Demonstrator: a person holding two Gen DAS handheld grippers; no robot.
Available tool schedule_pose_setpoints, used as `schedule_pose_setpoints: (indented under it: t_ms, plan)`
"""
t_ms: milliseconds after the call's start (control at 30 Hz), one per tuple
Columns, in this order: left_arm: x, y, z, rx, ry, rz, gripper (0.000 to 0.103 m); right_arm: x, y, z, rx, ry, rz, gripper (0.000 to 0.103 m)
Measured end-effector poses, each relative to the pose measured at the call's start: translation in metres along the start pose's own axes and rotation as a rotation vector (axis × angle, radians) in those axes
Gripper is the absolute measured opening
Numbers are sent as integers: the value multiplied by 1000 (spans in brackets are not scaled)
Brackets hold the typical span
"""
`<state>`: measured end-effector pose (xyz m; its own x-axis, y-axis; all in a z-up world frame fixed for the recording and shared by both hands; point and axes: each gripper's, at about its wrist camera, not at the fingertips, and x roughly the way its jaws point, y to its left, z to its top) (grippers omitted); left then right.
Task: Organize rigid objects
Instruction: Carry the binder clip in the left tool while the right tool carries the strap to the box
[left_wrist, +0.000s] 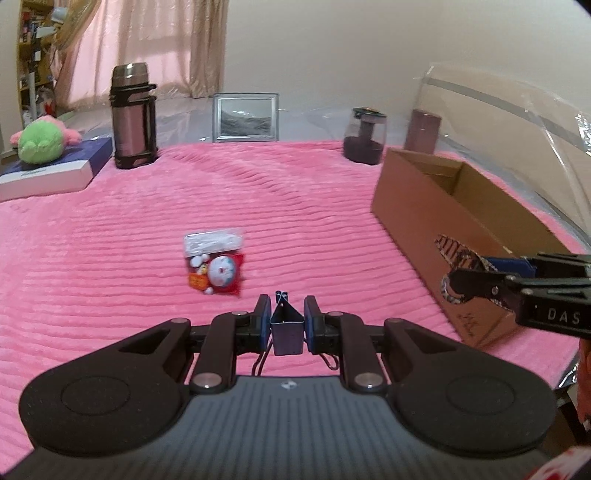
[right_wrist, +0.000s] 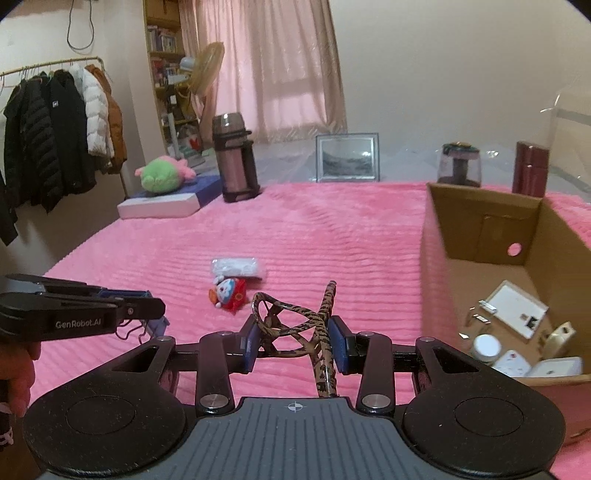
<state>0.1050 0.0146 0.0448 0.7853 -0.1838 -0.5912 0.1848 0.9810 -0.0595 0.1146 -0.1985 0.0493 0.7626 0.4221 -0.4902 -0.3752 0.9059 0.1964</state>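
Pinching a binder clip (left_wrist: 286, 325), the left gripper (left_wrist: 286, 325) hangs above the blanket (left_wrist: 295, 206); the right gripper (right_wrist: 291, 341) clamps leopard-print glasses (right_wrist: 295, 325). Box (right_wrist: 480, 229) at two o'clock: thin frames could twist loose on the way over.

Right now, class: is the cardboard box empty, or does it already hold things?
Not empty. The right wrist view looks into the open-topped cardboard box: a white jar, a white card and other small items lie on its floor.
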Motion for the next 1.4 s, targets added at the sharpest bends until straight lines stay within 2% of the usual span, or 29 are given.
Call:
schedule_pose_setpoints:
  t_ms: [200,433,800,967,1167,1400]
  plan:
    - [-12,-28,7,26,-16,-29,15,-31,-18,3,11,-34,-29,36]
    - [-17,-71,18,64,-39,-106,15,-67,-45,2,25,-64,-78,36]
    - [2,-153,44,153,-54,-254,15,-113,-114,0,97,-99,-212,36]
    - [14,-183,55,197,-55,-301,15,-123,-142,2,118,-106,-244,36]
    - [36,-209,64,240,-25,-358,15,-123,-166,8,119,-93,-227,36]
    - [73,-225,77,257,36,-405,15,-109,-198,19,147,-50,-148,36]
